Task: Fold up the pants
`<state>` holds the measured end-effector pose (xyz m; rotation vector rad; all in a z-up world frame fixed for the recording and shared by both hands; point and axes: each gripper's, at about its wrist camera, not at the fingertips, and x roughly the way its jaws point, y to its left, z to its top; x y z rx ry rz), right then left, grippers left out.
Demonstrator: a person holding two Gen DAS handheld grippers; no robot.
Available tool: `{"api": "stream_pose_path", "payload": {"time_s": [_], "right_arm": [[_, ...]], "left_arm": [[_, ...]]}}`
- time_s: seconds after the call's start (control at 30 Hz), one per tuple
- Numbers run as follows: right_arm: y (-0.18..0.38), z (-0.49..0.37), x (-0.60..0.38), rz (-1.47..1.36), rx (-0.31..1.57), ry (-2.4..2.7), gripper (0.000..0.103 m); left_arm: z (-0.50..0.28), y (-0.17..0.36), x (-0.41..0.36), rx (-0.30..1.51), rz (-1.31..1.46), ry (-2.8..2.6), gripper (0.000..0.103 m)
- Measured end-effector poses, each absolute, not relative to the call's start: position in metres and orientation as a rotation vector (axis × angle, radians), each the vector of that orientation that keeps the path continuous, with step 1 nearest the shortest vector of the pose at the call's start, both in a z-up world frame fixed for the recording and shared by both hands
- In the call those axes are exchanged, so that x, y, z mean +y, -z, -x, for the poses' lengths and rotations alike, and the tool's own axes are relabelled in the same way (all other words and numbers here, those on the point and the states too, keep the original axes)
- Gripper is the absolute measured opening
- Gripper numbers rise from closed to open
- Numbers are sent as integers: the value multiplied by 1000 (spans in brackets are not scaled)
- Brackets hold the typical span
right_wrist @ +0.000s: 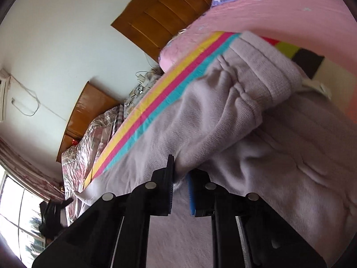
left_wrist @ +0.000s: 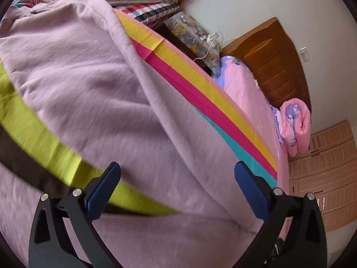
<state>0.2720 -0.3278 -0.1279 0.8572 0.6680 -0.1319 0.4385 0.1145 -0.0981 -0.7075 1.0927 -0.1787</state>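
Pants (left_wrist: 93, 84): lilac fleece, soft and thick, lying spread over a striped sheet (left_wrist: 200, 82) on a bed. Ribbed waistband (right_wrist: 263, 67) visible in the right wrist view, gathered and turned toward the far edge of the sheet; a fold of the fabric rises from the band down to the tool.

Left tool (left_wrist: 177, 176): released, its blue-padded fingers (left_wrist: 104, 189) standing wide apart above the lilac fabric, nothing between them. Below it a lime and a brown stripe of the sheet show between two stretches of the pants.

Right tool (right_wrist: 179, 178): clenched on a bunched fold of the pants close to the waistband; fabric fills the narrow gap between the pads.

Sheet: bands of yellow, magenta and teal along one side of the pants.

Surroundings: second bed with a pink cover (left_wrist: 245, 84), a rolled pink floral quilt (left_wrist: 294, 125), two wooden headboards (left_wrist: 274, 60) against a white wall, a floral-covered stand with white cables between the beds.
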Motion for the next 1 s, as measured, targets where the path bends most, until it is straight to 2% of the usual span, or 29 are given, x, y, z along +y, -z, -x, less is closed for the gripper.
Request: {"api": "stream_pose_path", "payload": {"time_s": [0.1, 0.13, 0.17, 0.2, 0.23, 0.37, 0.5, 0.63, 0.7, 0.77, 0.83, 0.93, 1.0], "right_arm": [[125, -271, -333, -862, 655, 110, 13], [125, -268, -336, -860, 652, 104, 13], [124, -265, -339, -857, 650, 98, 13], [123, -264, -341, -852, 648, 90, 13], [122, -258, -346, -848, 645, 83, 13], [99, -262, -361, -813, 632, 37, 13], [54, -299, -388, -786, 630, -54, 13], [10, -274, -408, -768, 550, -139, 13], [5, -237, -413, -750, 527, -198, 13], [23, -196, -415, -749, 549, -225, 13], [63, -155, -412, -762, 637, -204, 13], [120, -131, -405, -794, 779, -141, 13], [139, -133, -402, -790, 809, -96, 13]], "left_arm": [[-471, 106, 111, 1144, 710, 129, 101], [-478, 103, 110, 1133, 693, 114, 87], [-483, 101, 108, 1126, 688, 128, 66], [-490, 101, 106, 1134, 701, 181, 18], [-493, 99, 108, 1142, 716, 186, 9], [-494, 69, 113, 1062, 693, 204, 6], [-470, 9, 105, 954, 593, 256, 6], [-367, -60, 95, 763, 432, 363, 6], [-298, -67, 94, 716, 369, 402, 8], [-242, -47, 96, 744, 328, 420, 10], [-204, 3, 103, 840, 320, 417, 13], [-191, 75, 119, 986, 384, 337, 14], [-197, 98, 123, 1008, 398, 310, 14]]}}
